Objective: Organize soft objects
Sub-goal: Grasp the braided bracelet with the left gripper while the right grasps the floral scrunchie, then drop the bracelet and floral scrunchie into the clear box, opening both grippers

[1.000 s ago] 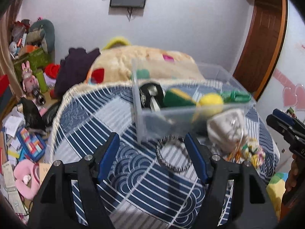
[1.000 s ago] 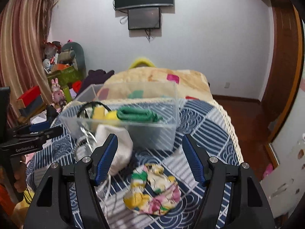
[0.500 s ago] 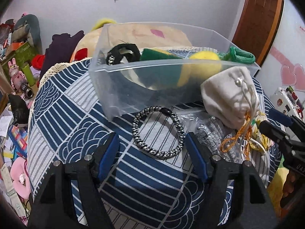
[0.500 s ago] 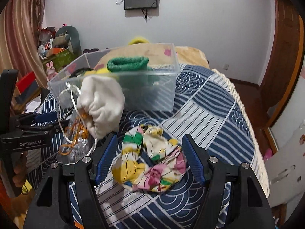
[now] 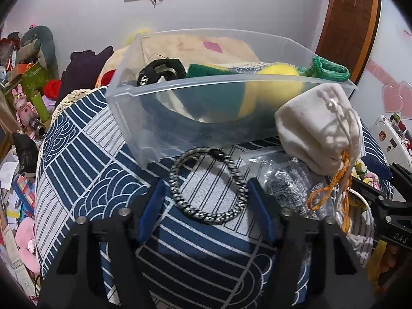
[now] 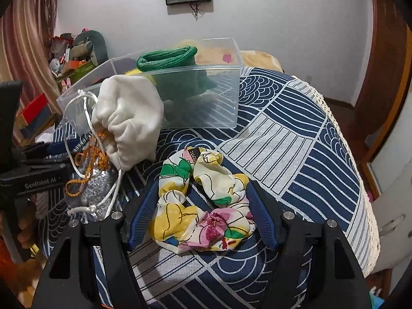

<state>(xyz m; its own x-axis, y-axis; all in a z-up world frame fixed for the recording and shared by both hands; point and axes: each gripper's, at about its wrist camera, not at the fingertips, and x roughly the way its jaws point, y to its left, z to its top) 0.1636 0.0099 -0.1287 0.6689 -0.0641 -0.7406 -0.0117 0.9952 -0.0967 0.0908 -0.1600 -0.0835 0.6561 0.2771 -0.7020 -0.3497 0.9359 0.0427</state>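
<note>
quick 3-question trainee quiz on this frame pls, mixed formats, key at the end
1. True or false: the floral scrunchie already lies inside the clear plastic bin.
2. Multiple choice: what sits between the fingers of the left gripper?
A. the white drawstring pouch
B. the braided black-and-white hair tie
C. the green rope
3. Fill in: both grippers are ____ (open or shut).

Key
1. False. It lies on the blue patterned cloth, between the fingers of the right gripper.
2. B. The braided black-and-white hair tie lies flat on the cloth in front of the bin; the white drawstring pouch leans against the bin, and the green rope is in it.
3. open
</note>
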